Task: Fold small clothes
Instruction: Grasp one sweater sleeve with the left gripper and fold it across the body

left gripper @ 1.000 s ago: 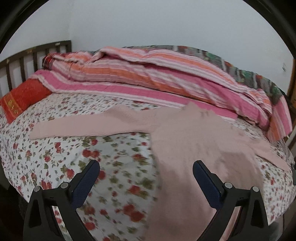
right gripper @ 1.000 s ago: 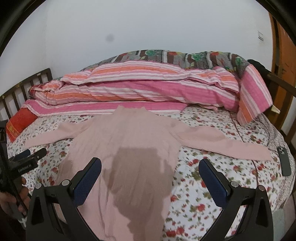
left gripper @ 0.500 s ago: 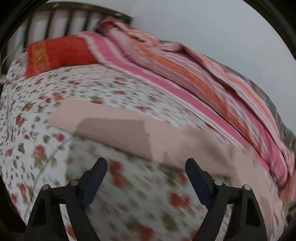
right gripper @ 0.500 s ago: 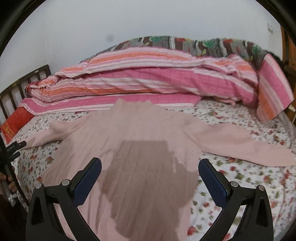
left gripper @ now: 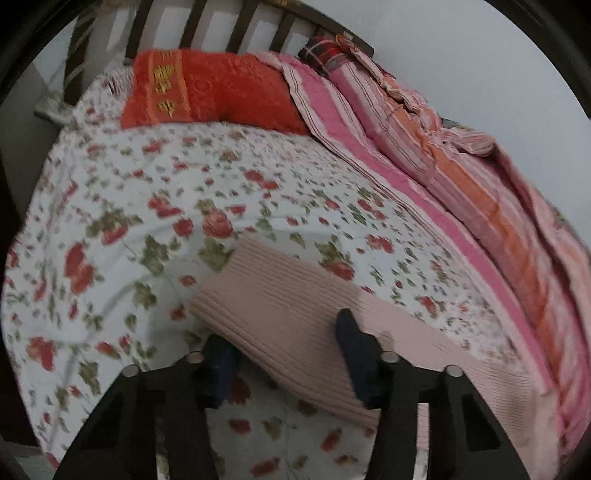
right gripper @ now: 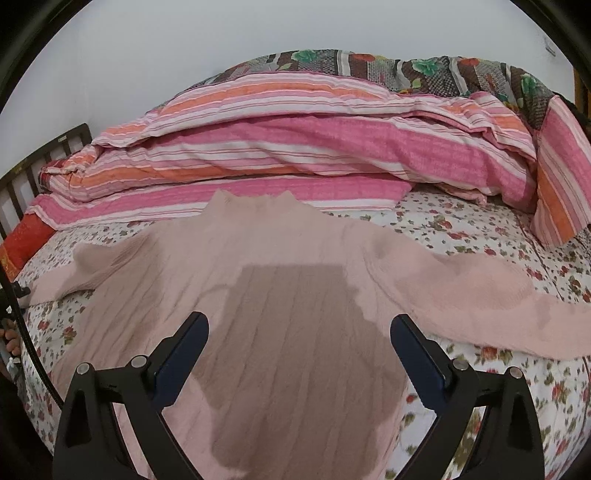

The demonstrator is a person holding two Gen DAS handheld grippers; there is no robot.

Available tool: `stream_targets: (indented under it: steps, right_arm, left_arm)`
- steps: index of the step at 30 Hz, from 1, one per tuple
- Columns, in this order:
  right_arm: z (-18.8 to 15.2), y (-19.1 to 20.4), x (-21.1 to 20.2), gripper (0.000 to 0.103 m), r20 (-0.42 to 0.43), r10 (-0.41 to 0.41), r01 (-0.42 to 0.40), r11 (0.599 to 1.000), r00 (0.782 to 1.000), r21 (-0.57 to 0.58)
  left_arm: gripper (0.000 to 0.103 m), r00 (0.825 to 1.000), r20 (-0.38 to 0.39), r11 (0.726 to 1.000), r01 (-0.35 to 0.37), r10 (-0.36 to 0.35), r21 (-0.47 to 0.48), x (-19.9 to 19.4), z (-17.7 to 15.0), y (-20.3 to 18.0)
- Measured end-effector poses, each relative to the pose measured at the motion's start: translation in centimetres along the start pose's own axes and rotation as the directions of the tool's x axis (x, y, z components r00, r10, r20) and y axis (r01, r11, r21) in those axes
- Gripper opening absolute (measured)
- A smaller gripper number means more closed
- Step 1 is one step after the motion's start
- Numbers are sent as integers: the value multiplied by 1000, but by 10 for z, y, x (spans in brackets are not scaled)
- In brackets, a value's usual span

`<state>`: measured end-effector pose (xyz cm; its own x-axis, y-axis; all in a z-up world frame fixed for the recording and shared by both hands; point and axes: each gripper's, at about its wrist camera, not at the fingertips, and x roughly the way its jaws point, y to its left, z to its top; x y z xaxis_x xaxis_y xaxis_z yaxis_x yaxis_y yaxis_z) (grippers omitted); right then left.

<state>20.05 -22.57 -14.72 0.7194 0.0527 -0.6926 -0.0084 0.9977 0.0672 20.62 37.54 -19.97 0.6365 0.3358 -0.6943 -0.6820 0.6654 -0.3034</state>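
Note:
A pale pink ribbed sweater (right gripper: 258,266) lies flat on the bed, neck toward the striped quilt and both sleeves spread out. In the left wrist view its left sleeve cuff (left gripper: 280,295) lies between the fingers of my left gripper (left gripper: 284,332). Those jaws are closing around the cuff, with a gap still showing beside the cloth. My right gripper (right gripper: 300,319) hovers low over the sweater's body. Its jaws are wide and closing slightly. The cloth is below them and nothing is pinched. A dark shadow covers the sweater's middle.
A floral sheet (left gripper: 147,184) covers the bed. A pink and orange striped quilt (right gripper: 295,147) is heaped along the far side by the wall. A red pillow (left gripper: 214,92) leans on the dark slatted headboard (left gripper: 236,29). A person's hand (right gripper: 9,338) shows at the left edge.
My left gripper swung left along the sleeve to its cuff, rolled and dropped, and its jaws narrowed. My right gripper came lower and closer over the sweater's body.

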Motion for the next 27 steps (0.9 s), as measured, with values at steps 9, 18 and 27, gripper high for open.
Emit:
stream_targets:
  steps: [9, 18, 27]
  right_arm:
    - [-4, -38, -10, 84, 16, 41, -42, 995, 999, 96]
    - [-13, -92, -30, 84, 77, 11, -24, 985, 997, 171]
    - [-11, -158, -43, 84, 85, 28, -55, 944, 996, 325]
  left_arm:
    - [7, 995, 79, 970, 46, -67, 238, -46, 5, -74]
    - [7, 951, 96, 870, 226, -295, 437, -127, -46, -222]
    - [7, 899, -41, 687, 363, -436, 629, -174, -178, -378]
